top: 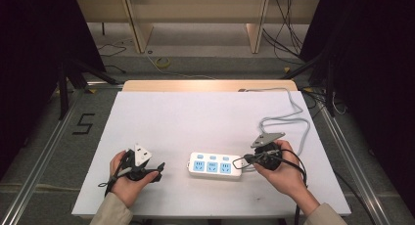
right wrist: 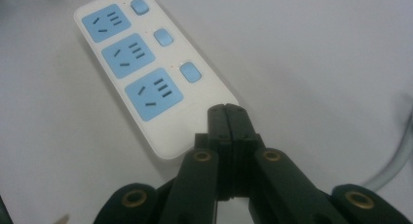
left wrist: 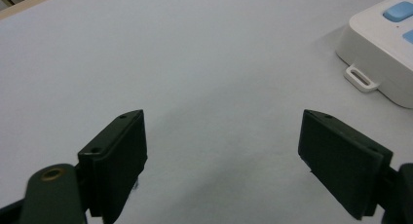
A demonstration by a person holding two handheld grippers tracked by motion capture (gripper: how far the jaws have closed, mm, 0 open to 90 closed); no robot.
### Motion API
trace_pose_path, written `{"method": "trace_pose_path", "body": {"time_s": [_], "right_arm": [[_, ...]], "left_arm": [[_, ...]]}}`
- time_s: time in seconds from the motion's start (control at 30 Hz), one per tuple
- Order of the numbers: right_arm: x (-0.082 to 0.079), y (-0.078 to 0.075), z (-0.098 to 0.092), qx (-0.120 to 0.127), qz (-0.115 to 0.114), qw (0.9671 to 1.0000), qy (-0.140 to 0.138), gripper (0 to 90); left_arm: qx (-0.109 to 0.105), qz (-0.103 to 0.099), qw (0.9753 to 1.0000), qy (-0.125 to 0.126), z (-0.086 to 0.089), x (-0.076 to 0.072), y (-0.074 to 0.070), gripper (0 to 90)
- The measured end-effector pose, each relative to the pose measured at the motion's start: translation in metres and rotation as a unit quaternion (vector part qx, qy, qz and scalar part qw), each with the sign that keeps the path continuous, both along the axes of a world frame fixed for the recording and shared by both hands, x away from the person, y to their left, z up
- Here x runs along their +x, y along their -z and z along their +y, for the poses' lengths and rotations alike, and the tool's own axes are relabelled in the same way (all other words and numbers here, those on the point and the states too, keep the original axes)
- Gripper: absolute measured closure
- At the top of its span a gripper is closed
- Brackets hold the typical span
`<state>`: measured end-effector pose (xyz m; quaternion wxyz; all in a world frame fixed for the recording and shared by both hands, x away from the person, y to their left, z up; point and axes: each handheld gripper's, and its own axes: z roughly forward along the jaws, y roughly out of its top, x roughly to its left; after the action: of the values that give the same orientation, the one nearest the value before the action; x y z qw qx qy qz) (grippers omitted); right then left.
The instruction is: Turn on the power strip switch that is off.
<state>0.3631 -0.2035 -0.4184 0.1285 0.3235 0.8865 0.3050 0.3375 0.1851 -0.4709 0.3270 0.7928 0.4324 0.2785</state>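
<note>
A white plastic power strip with three blue sockets and blue switches [top: 215, 165] lies flat near the front of the white table [top: 186, 117], its grey cable [top: 293, 118] looping off to the right. The left hand-held gripper [left wrist: 223, 146] hangs with jaws wide apart, just left of the strip. The right hand-held gripper [right wrist: 227, 118] has its jaws pressed together on nothing, at the strip's cable end. The strip looks rigid, light and smooth, so it is probably best pinched across its narrow sides.

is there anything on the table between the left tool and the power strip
Nothing visible. The left tool, jaws open, faces the power strip across bare white table. The strip's grey cable runs off its far end, beside the right tool.
</note>
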Motion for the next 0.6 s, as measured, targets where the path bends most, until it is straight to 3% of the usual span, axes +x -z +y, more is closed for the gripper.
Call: {"method": "trace_pose_path", "body": {"time_s": [0.6], "right_arm": [[0.006, -0.002, 0.013, -0.002, 0.013, 0.9998, -0.013, 90.0]], "left_arm": [[0.001, 0.0, 1.0, 0.001, -0.001, 0.0, 0.0, 17.9]]}}
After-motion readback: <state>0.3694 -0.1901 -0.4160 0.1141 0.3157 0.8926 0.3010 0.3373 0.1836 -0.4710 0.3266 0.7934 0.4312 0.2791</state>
